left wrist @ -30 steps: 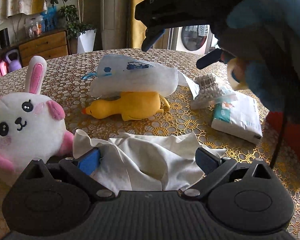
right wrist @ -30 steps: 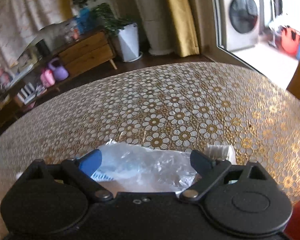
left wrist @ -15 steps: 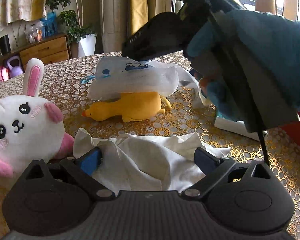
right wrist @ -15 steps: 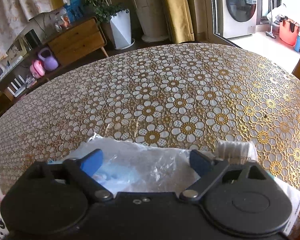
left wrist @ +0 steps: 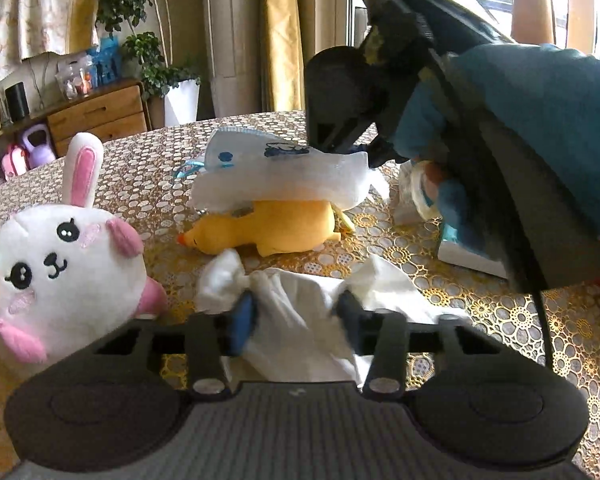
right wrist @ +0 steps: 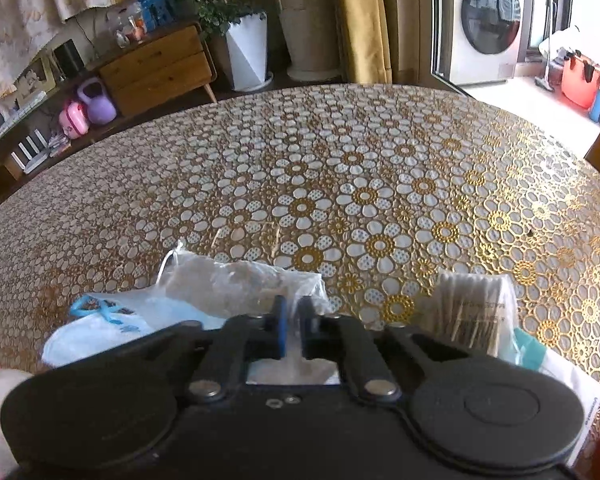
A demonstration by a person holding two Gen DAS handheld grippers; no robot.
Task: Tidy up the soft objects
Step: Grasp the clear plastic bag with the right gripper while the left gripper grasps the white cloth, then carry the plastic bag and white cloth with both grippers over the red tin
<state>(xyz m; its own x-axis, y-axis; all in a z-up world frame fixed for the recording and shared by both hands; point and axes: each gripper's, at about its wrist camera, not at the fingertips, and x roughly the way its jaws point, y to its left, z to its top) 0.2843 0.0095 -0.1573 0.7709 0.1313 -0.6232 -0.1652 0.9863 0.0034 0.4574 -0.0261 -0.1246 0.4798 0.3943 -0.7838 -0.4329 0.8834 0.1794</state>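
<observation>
My left gripper [left wrist: 295,314] is closing its jaws on a white cloth [left wrist: 300,344], which is bunched between the fingers on the table. A white bunny plush [left wrist: 60,268] sits to its left and a yellow duck plush [left wrist: 268,228] lies beyond it. On top of the duck lies a clear plastic bag with a face mask [left wrist: 280,172]. My right gripper [right wrist: 294,320], held by a blue-gloved hand [left wrist: 540,120], is shut on that bag [right wrist: 236,284] at its right end.
The round table [right wrist: 340,180] has a gold flower-pattern cover. A pack of cotton swabs [right wrist: 472,308] and a tissue pack [left wrist: 468,256] lie at the right. A wooden dresser [right wrist: 156,68] and a white planter [right wrist: 246,56] stand beyond the table.
Both grippers went from wide open to closed. The left one gathered the white cloth between its fingers. The right one came down onto the plastic bag and pinched it.
</observation>
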